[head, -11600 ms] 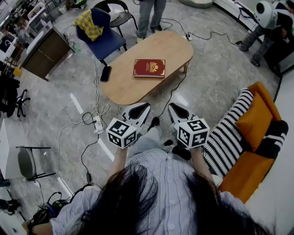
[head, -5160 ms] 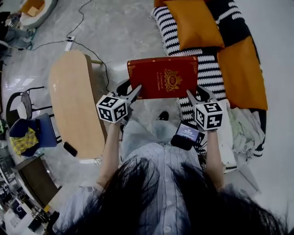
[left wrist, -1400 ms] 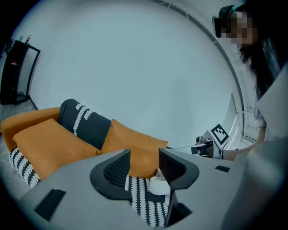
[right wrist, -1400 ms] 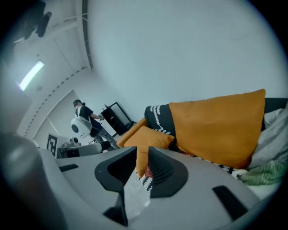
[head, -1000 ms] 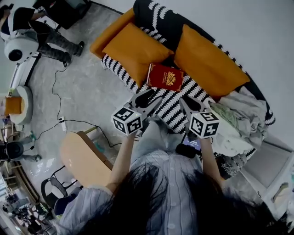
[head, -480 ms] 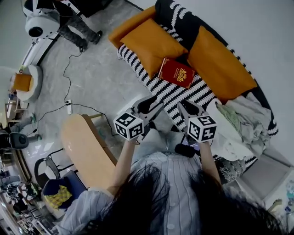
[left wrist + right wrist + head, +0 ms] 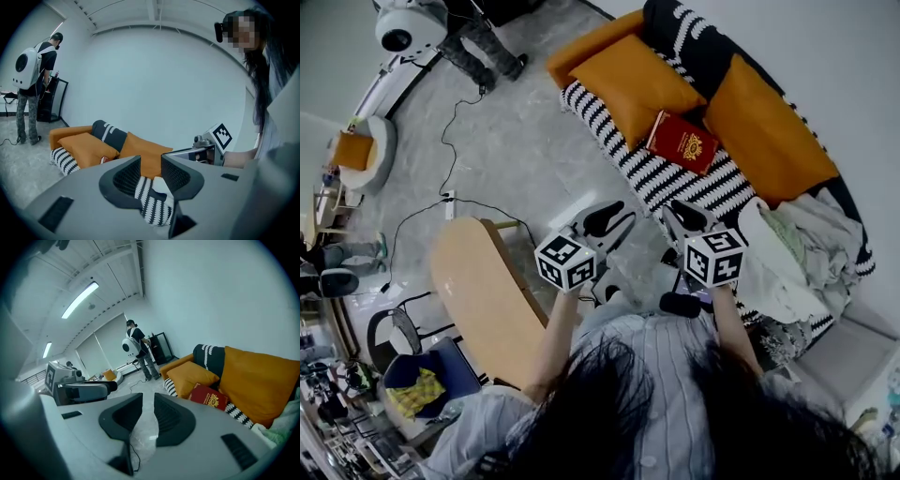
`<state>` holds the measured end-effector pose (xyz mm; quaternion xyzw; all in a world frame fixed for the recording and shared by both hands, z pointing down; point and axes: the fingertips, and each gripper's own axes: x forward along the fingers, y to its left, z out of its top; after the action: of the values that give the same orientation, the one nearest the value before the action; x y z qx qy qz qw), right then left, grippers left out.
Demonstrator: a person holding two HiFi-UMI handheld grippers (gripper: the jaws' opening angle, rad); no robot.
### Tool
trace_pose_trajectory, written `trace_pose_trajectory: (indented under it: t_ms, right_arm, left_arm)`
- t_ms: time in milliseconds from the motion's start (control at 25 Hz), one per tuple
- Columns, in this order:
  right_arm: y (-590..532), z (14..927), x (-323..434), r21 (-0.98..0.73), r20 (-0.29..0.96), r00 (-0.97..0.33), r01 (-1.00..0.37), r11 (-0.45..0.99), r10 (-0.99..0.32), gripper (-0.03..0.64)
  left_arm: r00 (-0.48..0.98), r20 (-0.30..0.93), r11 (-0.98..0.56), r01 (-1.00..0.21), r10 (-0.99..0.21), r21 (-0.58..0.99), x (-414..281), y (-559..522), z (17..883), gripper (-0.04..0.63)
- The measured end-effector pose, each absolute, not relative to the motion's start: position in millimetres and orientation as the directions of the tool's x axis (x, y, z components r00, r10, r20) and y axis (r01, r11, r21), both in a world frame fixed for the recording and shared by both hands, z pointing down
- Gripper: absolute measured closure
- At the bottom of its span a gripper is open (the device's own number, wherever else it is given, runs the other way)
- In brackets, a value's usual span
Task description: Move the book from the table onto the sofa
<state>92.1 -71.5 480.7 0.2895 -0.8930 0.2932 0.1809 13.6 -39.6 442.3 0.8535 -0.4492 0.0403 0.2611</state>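
Book [image 7: 683, 142]: flat on the striped seat of the sofa [image 7: 609, 120], released. Left gripper [image 7: 619, 217]: empty, jaws apart, just closing partway. Right gripper [image 7: 678, 214]: empty, jaws slightly apart. Both farther from book than a second ago; transfer judged complete.

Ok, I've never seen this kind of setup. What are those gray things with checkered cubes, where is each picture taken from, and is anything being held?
No robot here: a person holds a hand tool in each hand. The overhead picture comes from a camera on the person's head; the other two cameras ride on the tools and look along their tongs. The left tongs are apart, have just been closing, and hold nothing; the right tongs stand slightly apart, also empty. The red book lies on the striped sofa; the wooden table is at lower left.
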Motion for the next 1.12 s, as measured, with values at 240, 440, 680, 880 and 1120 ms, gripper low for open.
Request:
trace_pose_trajectory:
  t_ms: [240, 440, 680, 880, 1120]
  right_arm:
    - [-18.7, 472.3, 59.0, -0.41, 0.492, -0.762, -0.629, 0.661, -0.42, 0.531]
    - [30.8, 466.8, 34.9, -0.408, 0.488, -0.755, -0.641, 0.65, -0.438, 0.531]
    - [76.7, 463.4, 27.2, -0.393, 0.488, -0.736, -0.665, 0.635, -0.469, 0.532]
    - [96.5, 457.7, 22.5, -0.352, 0.482, -0.718, -0.684, 0.639, -0.502, 0.534]
    - [113.8, 444.2, 16.3, -0.33, 0.455, -0.714, -0.691, 0.644, -0.532, 0.545]
  left_arm:
    - [0.621, 0.303, -0.508, -0.775, -0.723, 0.376, -10.8, 13.8, 436.5, 0.451]
    - [0.635, 0.295, -0.52, -0.763, -0.714, 0.385, -33.0, 62.5, 435.9, 0.451]
    - [0.647, 0.275, -0.534, -0.751, -0.711, 0.388, -47.6, 105.2, 435.5, 0.451]
    - [0.658, 0.248, -0.557, -0.742, -0.711, 0.372, -54.5, 125.0, 431.6, 0.451]
    - [0.665, 0.217, -0.583, -0.738, -0.715, 0.341, -60.3, 141.6, 419.1, 0.451]
